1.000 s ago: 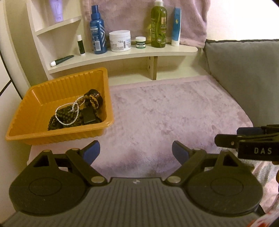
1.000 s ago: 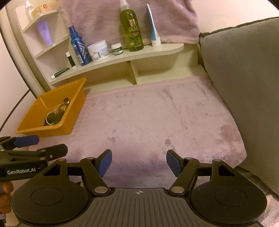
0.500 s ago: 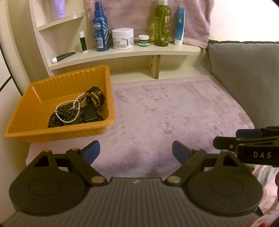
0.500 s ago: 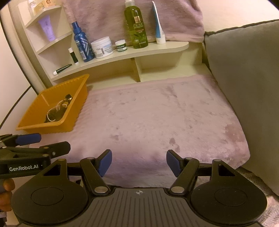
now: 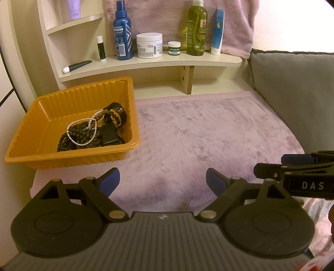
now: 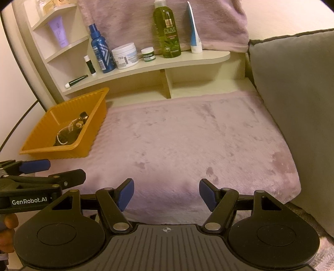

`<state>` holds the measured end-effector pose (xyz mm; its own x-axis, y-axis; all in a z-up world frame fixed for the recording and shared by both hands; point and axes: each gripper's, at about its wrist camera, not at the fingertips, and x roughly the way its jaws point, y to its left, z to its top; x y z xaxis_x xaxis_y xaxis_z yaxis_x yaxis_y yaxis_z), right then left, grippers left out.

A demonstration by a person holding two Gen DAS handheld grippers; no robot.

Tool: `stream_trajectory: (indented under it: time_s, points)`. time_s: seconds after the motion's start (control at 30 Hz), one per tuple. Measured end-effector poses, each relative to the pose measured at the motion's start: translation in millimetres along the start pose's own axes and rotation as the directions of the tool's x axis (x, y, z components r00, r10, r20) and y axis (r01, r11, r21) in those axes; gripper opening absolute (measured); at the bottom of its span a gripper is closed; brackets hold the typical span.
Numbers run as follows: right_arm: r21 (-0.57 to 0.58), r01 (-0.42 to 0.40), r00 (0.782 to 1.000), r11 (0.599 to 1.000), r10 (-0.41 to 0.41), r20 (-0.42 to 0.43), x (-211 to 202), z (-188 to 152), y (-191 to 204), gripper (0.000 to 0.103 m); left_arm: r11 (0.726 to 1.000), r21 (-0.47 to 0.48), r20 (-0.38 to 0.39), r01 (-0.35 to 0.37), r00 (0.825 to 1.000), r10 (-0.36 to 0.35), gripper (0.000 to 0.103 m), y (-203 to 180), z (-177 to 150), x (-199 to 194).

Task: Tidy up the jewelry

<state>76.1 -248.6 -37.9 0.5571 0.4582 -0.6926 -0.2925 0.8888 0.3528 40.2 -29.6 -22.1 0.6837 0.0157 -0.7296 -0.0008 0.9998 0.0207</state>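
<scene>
An orange ribbed tray (image 5: pixel 73 154) sits at the left on a fluffy mauve mat (image 5: pixel 204 133). In its near right corner lie a white pearl necklace (image 5: pixel 81 143), a dark bead strand (image 5: pixel 64 143), a black bracelet (image 5: pixel 117 110) and a small black box (image 5: pixel 108 134), tangled together. My left gripper (image 5: pixel 162 180) hovers open over the mat's front edge, right of the tray, with nothing between its blue pads. My right gripper (image 6: pixel 166 195) is open and empty too, over the mat's front middle. The tray (image 6: pixel 52 149) is far to its left.
A cream shelf (image 5: pixel 158 62) behind the mat carries a blue spray bottle (image 5: pixel 123 33), a white jar (image 5: pixel 149 45), a green bottle (image 5: pixel 197 29) and tubes. A grey cushion (image 5: pixel 296 87) walls the right side. A mauve towel (image 6: pixel 135 18) hangs at the back.
Almost nothing: both views drift very slightly. The grippers stay open and the jewelry lies still in the tray.
</scene>
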Motion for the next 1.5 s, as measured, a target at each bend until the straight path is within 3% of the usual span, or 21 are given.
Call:
stream_trajectory:
  time_s: [1.5]
  points:
    - [0.005,0.005,1.0,1.0,-0.005,-0.002,2.8,-2.2,5.3,0.069,1.0,-0.001,0.0,0.001,1.0,-0.001,0.089,1.1,0.7,-0.1]
